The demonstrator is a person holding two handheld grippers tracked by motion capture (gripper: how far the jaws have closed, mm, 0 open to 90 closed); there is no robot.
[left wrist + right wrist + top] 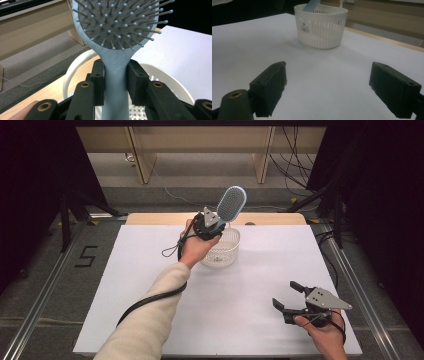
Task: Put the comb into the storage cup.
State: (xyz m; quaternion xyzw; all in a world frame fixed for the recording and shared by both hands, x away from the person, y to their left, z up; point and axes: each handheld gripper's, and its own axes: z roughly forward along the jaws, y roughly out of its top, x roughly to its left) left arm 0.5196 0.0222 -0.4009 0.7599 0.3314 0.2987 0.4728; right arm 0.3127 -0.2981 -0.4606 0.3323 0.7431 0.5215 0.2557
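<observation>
White sheeting covers the table. A white slotted basket stands near its far edge. The left gripper holds a light-blue hairbrush by the handle, upright above the basket. The right gripper rests near the front right corner, jaws spread wide.

bg: wooden frame | floor: "5" mark left of table | cables far rt
</observation>
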